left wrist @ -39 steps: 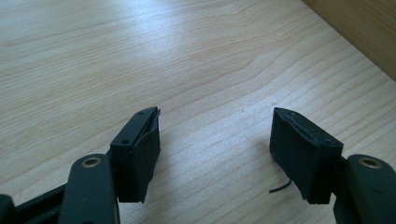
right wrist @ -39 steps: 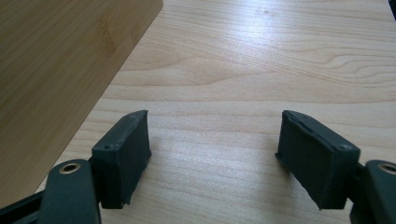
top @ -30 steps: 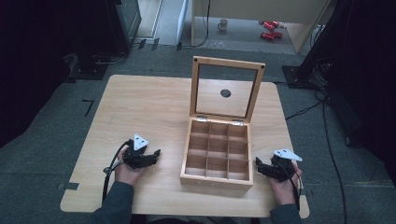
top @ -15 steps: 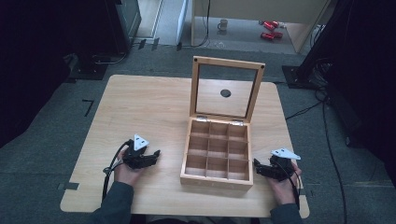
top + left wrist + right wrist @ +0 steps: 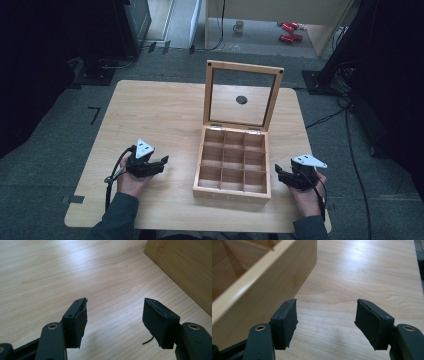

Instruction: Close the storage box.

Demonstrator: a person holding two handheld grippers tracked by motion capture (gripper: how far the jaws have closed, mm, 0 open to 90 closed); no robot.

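Observation:
A wooden box [image 5: 232, 187] with several empty compartments stands on the table, its glass-paned lid [image 5: 242, 74] raised upright at the back. My left gripper [image 5: 163, 161] rests on the tabletop to the left of the box, open and holding nothing. In the left gripper view the left gripper [image 5: 115, 313] has bare wood between its jaws and the box wall [image 5: 185, 267] at upper right. My right gripper [image 5: 277, 174] lies just right of the box's front corner, also open. In the right gripper view the right gripper [image 5: 325, 315] points along the box side [image 5: 262, 287].
The light wooden table [image 5: 165, 115] has free room left of and behind the box. A dark round spot [image 5: 241, 99] shows through the lid's pane. Cables trail from both grippers toward the near edge. Dark floor and equipment stands surround the table.

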